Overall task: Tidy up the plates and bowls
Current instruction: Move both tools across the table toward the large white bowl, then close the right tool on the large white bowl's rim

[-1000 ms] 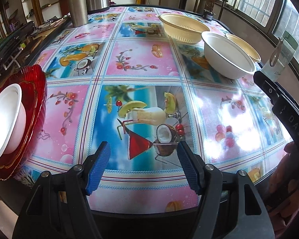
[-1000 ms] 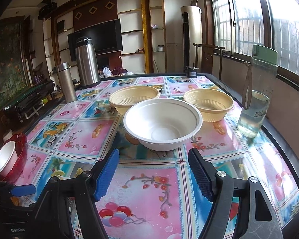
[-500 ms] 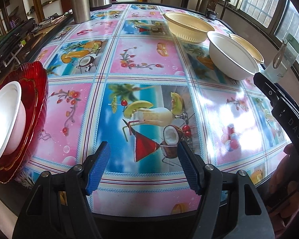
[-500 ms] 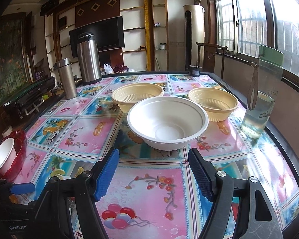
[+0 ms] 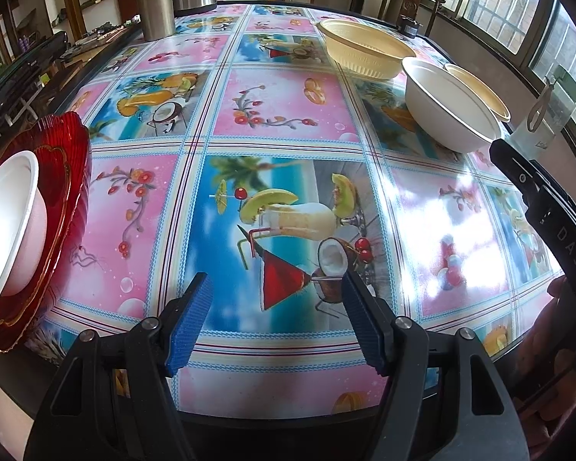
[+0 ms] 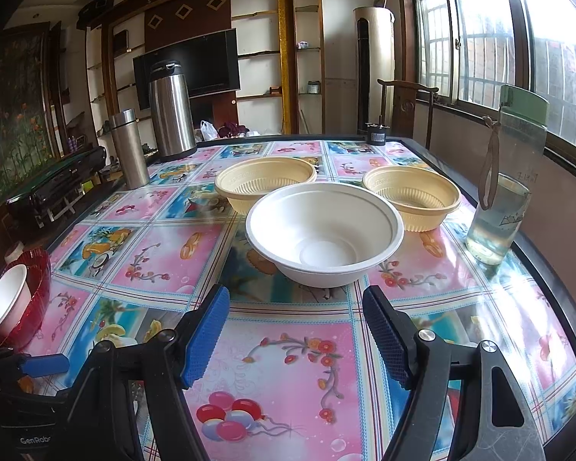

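A large white bowl [image 6: 324, 232] stands just beyond my open right gripper [image 6: 296, 336], its near wall a short way past the blue pads. Behind it sit two cream ribbed bowls [image 6: 267, 184] [image 6: 412, 196]. At the table's left edge red plates [image 5: 63, 176] are stacked with a small white bowl [image 5: 7, 223] on top; the same stack [image 6: 38, 288] shows in the right wrist view. My left gripper [image 5: 277, 320] hangs open and holds nothing, near the table's front edge. From the left wrist view the white bowl [image 5: 447, 109] and a cream bowl [image 5: 364, 52] lie far right.
A water bottle with a green cap [image 6: 503, 192] stands by the right table edge. A steel flask [image 6: 128, 150] and a tall steel thermos [image 6: 171, 109] stand at the far left corner. The table [image 6: 146, 257] has a glossy printed cloth. The right gripper's body [image 5: 545, 207] shows at the right.
The left wrist view has tilted up and drawn slightly nearer the table, so the bowls sit lower in frame. The right gripper has edged closer to the white bowl. Both stay open.
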Demonstrator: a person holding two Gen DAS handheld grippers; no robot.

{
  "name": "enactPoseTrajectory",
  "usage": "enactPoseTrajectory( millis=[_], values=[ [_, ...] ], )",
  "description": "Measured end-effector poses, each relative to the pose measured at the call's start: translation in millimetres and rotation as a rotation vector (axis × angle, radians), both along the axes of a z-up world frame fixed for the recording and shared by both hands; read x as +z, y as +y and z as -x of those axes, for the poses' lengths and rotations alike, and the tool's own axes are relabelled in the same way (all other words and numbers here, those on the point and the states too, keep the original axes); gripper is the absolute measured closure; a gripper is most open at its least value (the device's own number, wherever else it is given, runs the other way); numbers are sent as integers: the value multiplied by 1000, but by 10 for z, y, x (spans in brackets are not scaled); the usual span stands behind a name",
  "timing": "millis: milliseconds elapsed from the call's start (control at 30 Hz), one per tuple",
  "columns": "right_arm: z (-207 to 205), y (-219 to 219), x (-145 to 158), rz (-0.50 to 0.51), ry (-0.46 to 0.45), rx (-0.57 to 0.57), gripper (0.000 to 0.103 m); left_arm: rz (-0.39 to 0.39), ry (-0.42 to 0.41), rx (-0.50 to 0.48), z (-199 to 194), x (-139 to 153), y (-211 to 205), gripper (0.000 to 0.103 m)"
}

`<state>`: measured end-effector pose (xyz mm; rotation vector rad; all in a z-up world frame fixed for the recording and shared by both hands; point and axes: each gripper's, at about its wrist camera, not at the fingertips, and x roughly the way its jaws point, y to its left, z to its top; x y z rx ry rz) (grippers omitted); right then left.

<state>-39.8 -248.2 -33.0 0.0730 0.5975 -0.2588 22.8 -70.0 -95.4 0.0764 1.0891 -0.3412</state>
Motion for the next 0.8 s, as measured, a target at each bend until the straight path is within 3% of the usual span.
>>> enactPoseTrajectory(
  millis=[400, 800],
  values=[
    [14, 1, -17, 1, 3, -4, 29, 7, 8, -3, -16, 10, -16, 34],
    [11, -282, -31, -18, 7, -58, 29, 3, -73, -73, -216, 364, -469, 34]
  ],
)
